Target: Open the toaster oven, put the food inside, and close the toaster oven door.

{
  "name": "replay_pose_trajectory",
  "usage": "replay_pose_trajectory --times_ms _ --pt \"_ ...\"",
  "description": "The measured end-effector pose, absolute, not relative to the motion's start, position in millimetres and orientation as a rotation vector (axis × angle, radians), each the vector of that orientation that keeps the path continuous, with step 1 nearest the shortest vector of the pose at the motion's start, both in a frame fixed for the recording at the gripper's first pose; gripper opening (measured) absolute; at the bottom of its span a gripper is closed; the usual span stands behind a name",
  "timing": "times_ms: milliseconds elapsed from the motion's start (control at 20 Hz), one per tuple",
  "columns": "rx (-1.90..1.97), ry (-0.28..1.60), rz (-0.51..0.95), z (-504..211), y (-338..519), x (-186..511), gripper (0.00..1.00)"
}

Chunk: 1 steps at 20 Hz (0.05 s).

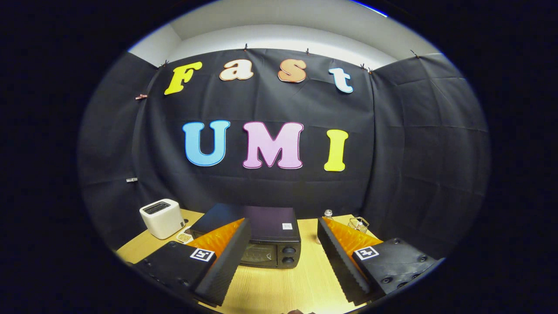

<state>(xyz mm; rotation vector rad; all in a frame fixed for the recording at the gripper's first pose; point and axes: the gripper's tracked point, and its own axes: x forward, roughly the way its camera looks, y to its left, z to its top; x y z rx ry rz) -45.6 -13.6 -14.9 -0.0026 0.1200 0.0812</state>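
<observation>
Claw (283, 257) is hanging wide open over the counter (279, 288), holding nothing. Oven (261, 240) is sitting just ahead, door maybe shut. Toaster (162, 218) is standing beside it.

toaster oven (266, 244) left part behind a gripper (283, 244) finger, small items by the toaster (162, 218) too small to tell

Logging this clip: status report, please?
Gripper open, holding nothing. Toaster oven just ahead between the fingers, door shut. White toaster off to its side, nothing blocking.
</observation>
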Motion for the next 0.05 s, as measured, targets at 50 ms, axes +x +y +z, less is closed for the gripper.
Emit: replay_pose_trajectory --times_ms 50 --pt "0.008 0.127 0.082 -16.2 -12.9 -44.8 1.0"
